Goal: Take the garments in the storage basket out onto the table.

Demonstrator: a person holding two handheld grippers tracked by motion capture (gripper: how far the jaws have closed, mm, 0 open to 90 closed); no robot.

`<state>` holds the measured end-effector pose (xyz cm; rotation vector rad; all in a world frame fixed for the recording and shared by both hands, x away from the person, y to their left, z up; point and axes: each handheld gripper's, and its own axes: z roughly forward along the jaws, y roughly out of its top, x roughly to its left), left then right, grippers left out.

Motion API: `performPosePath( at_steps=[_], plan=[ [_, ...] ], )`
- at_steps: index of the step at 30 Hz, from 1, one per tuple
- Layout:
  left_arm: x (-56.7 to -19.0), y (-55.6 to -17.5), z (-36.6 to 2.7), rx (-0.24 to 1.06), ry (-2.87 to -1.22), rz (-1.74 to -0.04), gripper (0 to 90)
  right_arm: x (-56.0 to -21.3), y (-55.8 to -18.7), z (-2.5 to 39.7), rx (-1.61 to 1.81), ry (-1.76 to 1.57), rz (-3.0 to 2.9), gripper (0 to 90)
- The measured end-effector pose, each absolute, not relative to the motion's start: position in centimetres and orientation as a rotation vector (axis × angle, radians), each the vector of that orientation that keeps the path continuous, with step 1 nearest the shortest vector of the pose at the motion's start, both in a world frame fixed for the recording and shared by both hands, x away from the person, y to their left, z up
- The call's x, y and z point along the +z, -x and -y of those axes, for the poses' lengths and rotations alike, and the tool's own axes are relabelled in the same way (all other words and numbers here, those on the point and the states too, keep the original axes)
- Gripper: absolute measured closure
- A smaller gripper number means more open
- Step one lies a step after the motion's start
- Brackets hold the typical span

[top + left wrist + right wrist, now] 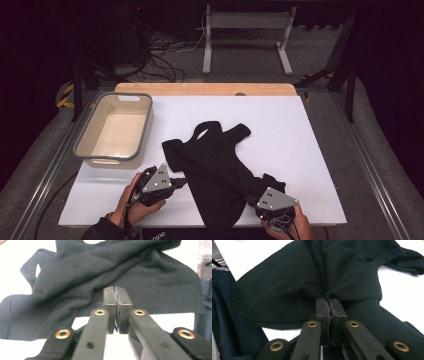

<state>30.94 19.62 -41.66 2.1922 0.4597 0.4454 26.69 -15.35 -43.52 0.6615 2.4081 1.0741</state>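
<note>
The black top (pixel 215 170) lies on the white table (pixel 300 130), neck pointing away from the person. The left gripper (pixel 116 293) and right gripper (pixel 329 300) each pinch its near edge, one at either side.

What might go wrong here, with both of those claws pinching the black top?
The left gripper seems to pinch only a thin edge of the black top, so the cloth may slip out when pulled. The right gripper holds a bunched fold, so it may drag extra layers and leave creases. The hem already hangs over the near edge of the table; it might slide off.
</note>
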Motion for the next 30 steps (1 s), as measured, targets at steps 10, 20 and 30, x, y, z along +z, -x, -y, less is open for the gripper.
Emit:
performPosePath(
  at_steps=[10,20,30],
  plan=[
    [-42.5,-35.3,-18.6,0.549,-2.152,-0.560,36.1,-40.9,-27.7,16.4,1.221,-0.708,-2.221,47.9],
    [-45.6,-39.2,-17.5,0.421,-2.260,-0.626,47.2,-40.0,-37.8,17.2,1.212,-0.882,-2.172,38.4],
    [-45.9,-40.1,-17.7,0.373,-2.251,-0.614,80.5,-40.9,-47.1,15.8,1.115,-1.029,-2.228,34.4]
  ],
)
